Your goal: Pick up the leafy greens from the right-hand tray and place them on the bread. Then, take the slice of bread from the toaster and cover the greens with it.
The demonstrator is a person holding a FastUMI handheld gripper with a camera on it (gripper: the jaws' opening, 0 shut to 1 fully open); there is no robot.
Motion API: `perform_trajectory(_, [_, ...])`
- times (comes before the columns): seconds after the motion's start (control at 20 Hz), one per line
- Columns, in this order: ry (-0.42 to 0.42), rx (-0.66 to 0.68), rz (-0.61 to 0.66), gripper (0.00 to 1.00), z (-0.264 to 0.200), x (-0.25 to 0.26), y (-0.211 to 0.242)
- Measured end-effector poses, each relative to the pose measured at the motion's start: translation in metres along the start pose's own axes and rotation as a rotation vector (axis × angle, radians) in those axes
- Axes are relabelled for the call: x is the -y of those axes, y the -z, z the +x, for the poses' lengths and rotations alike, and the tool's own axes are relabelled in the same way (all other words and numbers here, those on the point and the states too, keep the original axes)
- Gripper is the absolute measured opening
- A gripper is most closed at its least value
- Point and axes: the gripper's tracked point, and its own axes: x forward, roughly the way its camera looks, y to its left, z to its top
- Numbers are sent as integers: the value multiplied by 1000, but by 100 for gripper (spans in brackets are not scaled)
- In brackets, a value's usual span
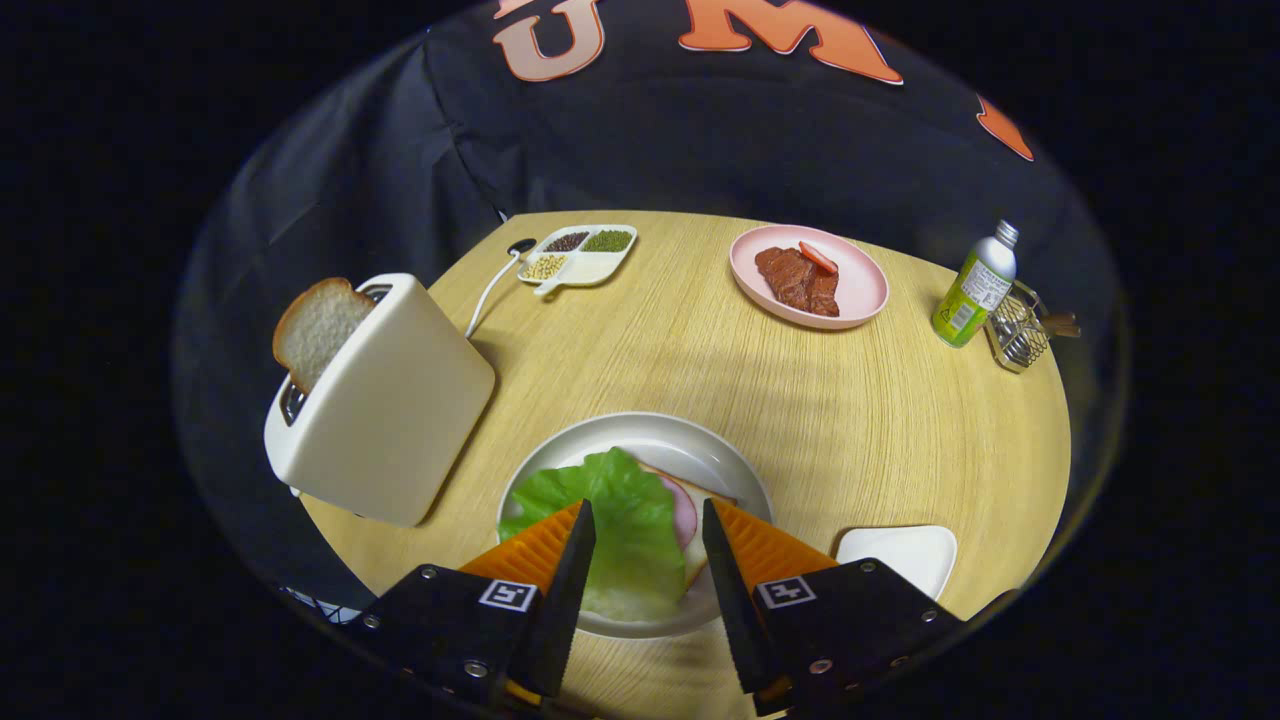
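Gripper (648, 520): fingers stand apart, holding nothing, poised above the white plate (700, 450). Lettuce leaf (610, 520) lies on that plate between the fingers, draped over the open sandwich; a slice of ham (682, 512) and a corner of the bottom bread (715, 497) show at its right side. Judgement: greens are delivered, so the open jaws suit a release. The small white tray (905, 555) to the right sits bare. Bread slice (318, 330) stands proud of the toaster (385, 400) slot, left of the plate, upper half exposed for a pinch. Judgement: the covering step is outstanding.
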Motion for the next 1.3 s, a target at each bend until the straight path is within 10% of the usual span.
perform_trajectory(0.35, [-33,35,-29,89,-37,-44,-54])
perform_trajectory(1.3, [-137,-137,-124,92,-24,-239,-129])
